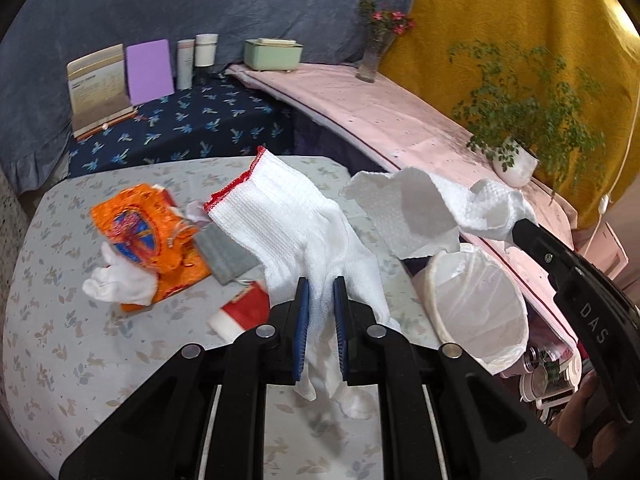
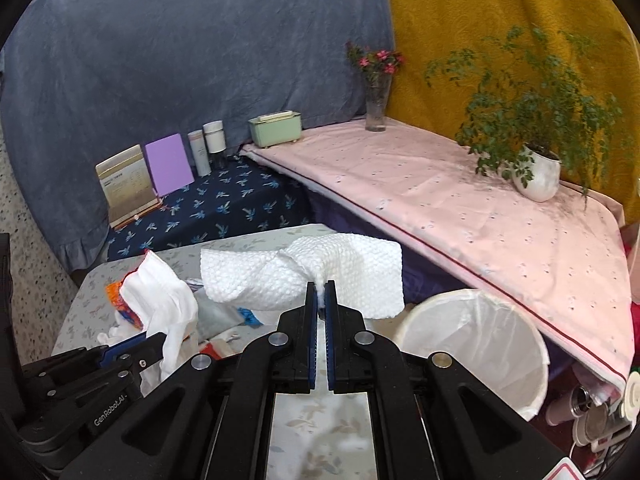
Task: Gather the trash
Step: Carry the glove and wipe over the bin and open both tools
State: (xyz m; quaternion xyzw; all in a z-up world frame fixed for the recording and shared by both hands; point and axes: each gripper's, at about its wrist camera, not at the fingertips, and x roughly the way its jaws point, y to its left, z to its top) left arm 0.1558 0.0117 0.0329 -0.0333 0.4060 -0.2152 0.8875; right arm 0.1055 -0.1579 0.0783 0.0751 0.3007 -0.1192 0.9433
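A table (image 1: 60,320) in a leaf-print cloth stands before blue and yellow drapes, with a white-lined bin (image 2: 476,344) just off its right edge. The right gripper (image 2: 319,286), marked "DAS", pinches a paper towel (image 2: 304,276) near the bin. The left gripper (image 1: 321,285), marked "GenRobot.AI", clamps a white glove (image 1: 288,216) above the table.

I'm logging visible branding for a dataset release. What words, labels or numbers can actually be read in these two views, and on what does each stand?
"DAS": on the black body of the right gripper, seen in the left wrist view.
"GenRobot.AI": on the black body of the left gripper, seen in the right wrist view.
Orange snack packet: printed logo, too blurred to read.
Standing card at the back: lines of print, too small to read.
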